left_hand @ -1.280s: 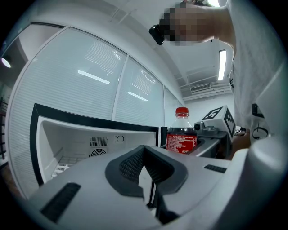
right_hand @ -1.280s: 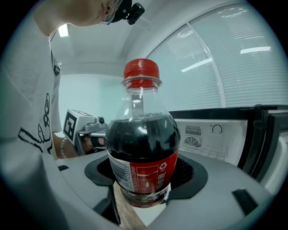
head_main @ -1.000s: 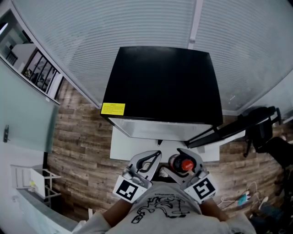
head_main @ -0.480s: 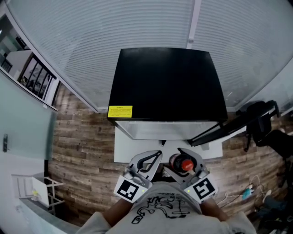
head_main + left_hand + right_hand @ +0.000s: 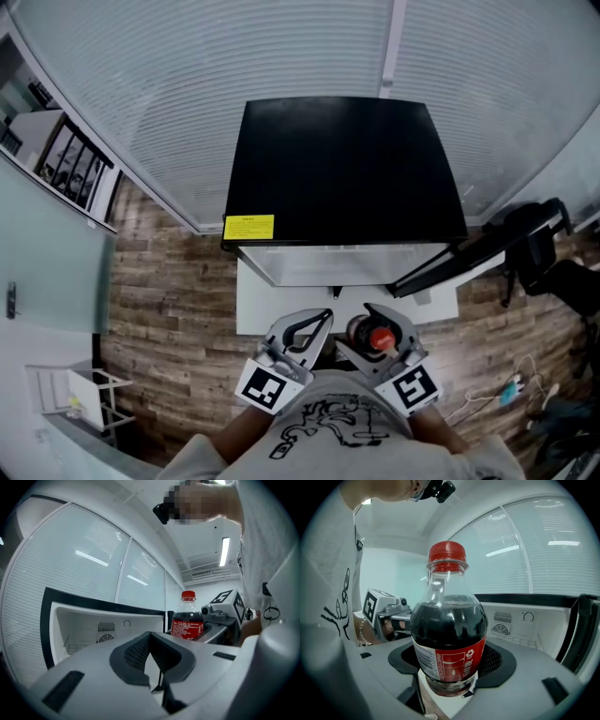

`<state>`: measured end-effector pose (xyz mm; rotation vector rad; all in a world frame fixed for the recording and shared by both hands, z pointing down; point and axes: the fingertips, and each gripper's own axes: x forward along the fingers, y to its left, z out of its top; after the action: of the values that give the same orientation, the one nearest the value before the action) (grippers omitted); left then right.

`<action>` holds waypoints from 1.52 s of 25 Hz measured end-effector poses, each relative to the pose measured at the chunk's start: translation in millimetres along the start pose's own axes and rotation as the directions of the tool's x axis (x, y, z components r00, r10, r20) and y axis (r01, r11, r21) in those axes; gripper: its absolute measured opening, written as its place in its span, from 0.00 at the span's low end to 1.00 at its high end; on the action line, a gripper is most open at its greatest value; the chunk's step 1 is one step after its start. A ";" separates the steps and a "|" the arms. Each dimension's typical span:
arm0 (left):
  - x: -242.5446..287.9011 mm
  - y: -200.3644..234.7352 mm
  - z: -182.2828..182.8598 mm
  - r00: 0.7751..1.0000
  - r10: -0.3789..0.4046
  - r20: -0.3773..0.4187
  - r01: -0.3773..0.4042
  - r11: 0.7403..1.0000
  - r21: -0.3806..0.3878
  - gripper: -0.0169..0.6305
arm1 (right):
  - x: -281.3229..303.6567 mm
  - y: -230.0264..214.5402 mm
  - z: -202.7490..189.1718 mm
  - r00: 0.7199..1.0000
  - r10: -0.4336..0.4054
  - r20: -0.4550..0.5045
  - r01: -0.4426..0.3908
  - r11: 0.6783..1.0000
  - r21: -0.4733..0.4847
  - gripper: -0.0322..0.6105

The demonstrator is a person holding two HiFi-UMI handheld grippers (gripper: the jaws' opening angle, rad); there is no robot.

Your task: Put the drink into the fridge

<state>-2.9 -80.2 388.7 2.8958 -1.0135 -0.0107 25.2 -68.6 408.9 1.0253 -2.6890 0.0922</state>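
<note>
A cola bottle (image 5: 377, 337) with a red cap and red label stands upright between the jaws of my right gripper (image 5: 373, 317), which is shut on its lower body (image 5: 449, 634). My left gripper (image 5: 323, 316) is beside it on the left, its tips together (image 5: 157, 686) and nothing between them. The bottle (image 5: 187, 620) shows to the right in the left gripper view. The black mini fridge (image 5: 342, 169) stands just ahead of both grippers. Its door (image 5: 450, 267) is swung open to the right, and its white inside (image 5: 93, 630) with a fan grille (image 5: 501, 631) faces me.
A yellow sticker (image 5: 248, 226) marks the fridge top's front left corner. Frosted glass walls (image 5: 281, 47) run behind the fridge. A black chair (image 5: 534, 253) stands at the right, cables (image 5: 497, 394) lie on the wooden floor, and a white rack (image 5: 75, 375) is at the lower left.
In the head view the fridge has slid a little to the right. Both grippers keep their pose near my body, and the bottle stays in the right one.
</note>
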 end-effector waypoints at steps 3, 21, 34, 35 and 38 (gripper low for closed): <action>-0.3 1.5 -5.8 1.000 0.002 -0.008 -0.002 1.000 -0.002 0.03 | 3.0 0.1 -5.7 1.000 -0.003 -0.009 0.003 1.000 -0.005 0.55; 5.9 24.1 -48.5 1.000 0.007 -0.018 -0.007 1.000 0.004 0.03 | 31.3 -7.7 -42.3 1.000 -0.018 -0.014 0.018 1.000 -0.006 0.55; 26.9 56.1 -91.2 0.999 0.029 -0.028 -0.029 0.999 0.017 0.03 | 63.7 -30.3 -79.4 0.998 -0.058 -0.019 0.057 0.998 -0.028 0.55; 28.6 59.8 -96.2 0.999 0.033 -0.030 -0.032 0.999 0.022 0.03 | 65.8 -32.6 -82.5 0.998 -0.061 -0.022 0.060 0.998 -0.031 0.55; 32.9 70.0 -108.9 0.998 0.041 -0.039 -0.040 0.999 0.026 0.03 | 72.6 -40.7 -91.7 0.997 -0.073 -0.025 0.072 0.997 -0.024 0.55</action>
<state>-17.4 -148.0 502.9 2.8851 -1.0726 0.0620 20.2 -132.1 515.1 1.1060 -2.6204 0.0593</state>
